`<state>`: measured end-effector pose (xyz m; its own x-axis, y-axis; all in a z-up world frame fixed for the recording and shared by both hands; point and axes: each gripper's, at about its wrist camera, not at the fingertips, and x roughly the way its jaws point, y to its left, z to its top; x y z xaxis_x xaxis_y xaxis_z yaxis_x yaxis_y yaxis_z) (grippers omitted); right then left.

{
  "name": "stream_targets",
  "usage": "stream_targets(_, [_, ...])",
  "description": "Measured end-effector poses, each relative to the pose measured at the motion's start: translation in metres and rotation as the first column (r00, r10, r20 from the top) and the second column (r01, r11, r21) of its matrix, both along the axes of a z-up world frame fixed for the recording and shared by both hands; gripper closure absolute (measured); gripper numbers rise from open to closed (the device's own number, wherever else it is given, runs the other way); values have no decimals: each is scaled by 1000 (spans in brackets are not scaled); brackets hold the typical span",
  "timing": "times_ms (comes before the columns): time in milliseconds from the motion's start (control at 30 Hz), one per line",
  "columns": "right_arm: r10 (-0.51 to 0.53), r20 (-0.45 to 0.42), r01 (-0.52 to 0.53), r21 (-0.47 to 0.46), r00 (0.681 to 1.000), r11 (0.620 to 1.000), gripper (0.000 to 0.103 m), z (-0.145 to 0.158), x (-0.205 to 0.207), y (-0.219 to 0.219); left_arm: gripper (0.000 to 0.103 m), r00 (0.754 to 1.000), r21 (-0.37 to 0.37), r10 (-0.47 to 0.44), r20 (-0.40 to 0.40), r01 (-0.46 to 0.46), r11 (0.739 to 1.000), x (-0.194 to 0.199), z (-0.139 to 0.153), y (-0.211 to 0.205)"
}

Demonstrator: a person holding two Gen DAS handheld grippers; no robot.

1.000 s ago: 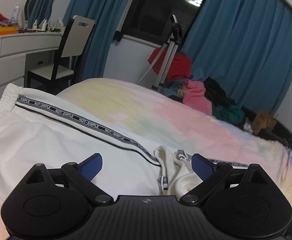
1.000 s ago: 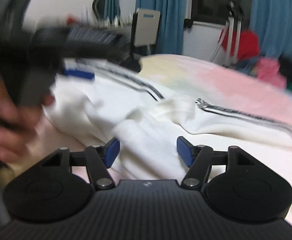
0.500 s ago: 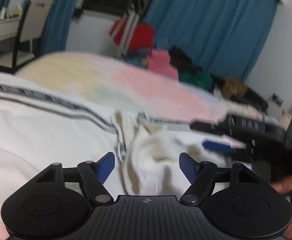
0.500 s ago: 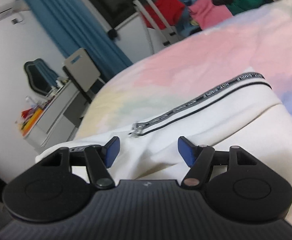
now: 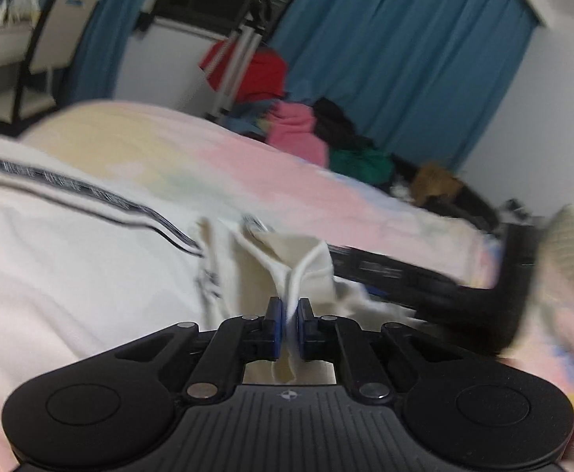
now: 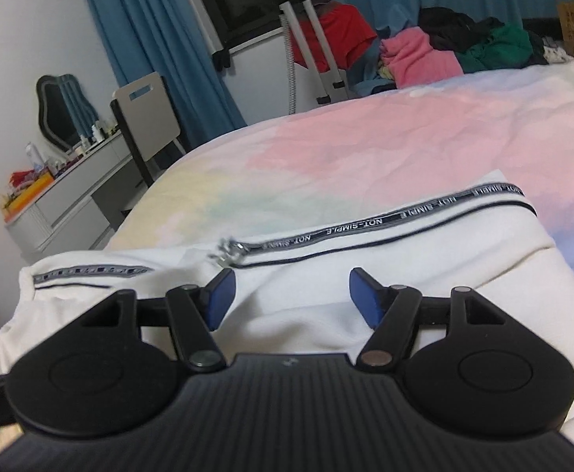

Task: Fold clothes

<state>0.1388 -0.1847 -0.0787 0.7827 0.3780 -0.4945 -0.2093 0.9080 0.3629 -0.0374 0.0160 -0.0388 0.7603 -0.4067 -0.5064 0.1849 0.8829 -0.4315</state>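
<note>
White trousers with a black lettered side stripe lie spread on a pastel bed cover. My left gripper is shut on a raised fold of the white fabric at the crumpled middle of the garment. In the left wrist view the other gripper shows as a dark blur to the right of that fold. My right gripper stands open just above the white trousers, with only flat cloth showing between its blue pads.
A heap of red, pink, green and black clothes lies past the bed's far edge beside a white stand. A chair and a cluttered dresser stand at the left. Blue curtains cover the back wall.
My left gripper closed from wide open onto the bunched white fabric and turned right. My right gripper swung across and rolled, and now looks along the striped trouser leg.
</note>
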Motion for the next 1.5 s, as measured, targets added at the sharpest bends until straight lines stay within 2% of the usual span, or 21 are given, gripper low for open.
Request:
stream_targets(67, [28,22,-27,-29,999,999,36,2,-5,7,95,999,-23,-9,-50,7,1000,-9,-4,1])
stream_targets(133, [56,27,-54,-73,998,996,36,0,-8,16,95,993,27,17,-119,-14,1000,-7,-18,1])
stream_targets(200, [75,0,-75,-127,997,989,36,-10,-5,26,95,980,36,33,-196,-27,999,1,-34,3])
stream_targets(300, [85,17,-80,-197,996,977,36,-25,-3,39,94,975,58,45,-218,-33,998,10,-42,3])
stream_targets(467, [77,29,-70,-185,997,980,37,-22,-3,35,84,989,133,38,-144,-18,991,7,-34,-3])
stream_targets(533, [72,26,-66,-175,997,982,37,-16,-4,30,61,992,184,56,-112,-34,982,4,-29,-7])
stream_targets(633, [38,31,-33,-166,999,986,37,-4,-12,21,41,997,224,56,-59,-41,974,-6,-20,-8])
stream_targets(667, [28,39,-22,-165,999,986,37,2,-17,17,36,996,210,71,-54,-59,976,-10,-15,-3])
stream_targets(700, [19,48,-11,-164,999,986,37,9,-23,13,27,995,195,87,-49,-76,978,-13,-11,1])
stream_targets(800, [-9,77,21,-156,997,987,37,28,-45,-2,15,986,117,160,-45,-154,981,-24,4,22])
stream_targets(867, [-27,86,39,-143,996,989,37,41,-61,-11,9,964,87,258,-62,-252,964,-30,12,43])
stream_targets(900, [-35,91,47,-137,995,989,37,47,-68,-15,4,947,85,313,-77,-306,948,-32,14,55])
stream_targets(967, [-54,103,67,-123,993,990,37,58,-83,-25,4,902,56,414,-123,-411,910,-37,15,83])
stream_targets(1067, [-91,94,97,-59,991,994,37,67,-101,-39,4,824,-60,508,-251,-537,841,-45,7,134])
stream_targets(1133, [-106,68,107,-16,992,994,37,67,-105,-47,4,765,-132,527,-371,-605,785,-48,-7,168])
stream_targets(1233, [-122,25,121,29,992,992,37,63,-107,-55,4,692,-185,503,-518,-665,724,-49,-34,204])
stream_targets(1300, [-129,-3,129,11,992,992,37,57,-100,-54,5,663,-250,481,-574,-700,669,-50,-52,219])
stream_targets(1367, [-136,-31,135,-6,990,991,37,51,-92,-53,5,648,-315,486,-586,-735,601,-48,-60,232])
stream_targets(1400, [-136,-45,136,-11,990,991,37,48,-89,-53,5,644,-335,503,-576,-747,574,-45,-60,236])
stream_targets(1467, [-125,-61,124,-17,990,992,37,41,-82,-48,6,613,-363,566,-551,-787,499,-42,-60,245])
stream_targets(1500, [-114,-63,113,-29,991,993,37,38,-80,-43,9,599,-358,596,-534,-799,483,-40,-59,246])
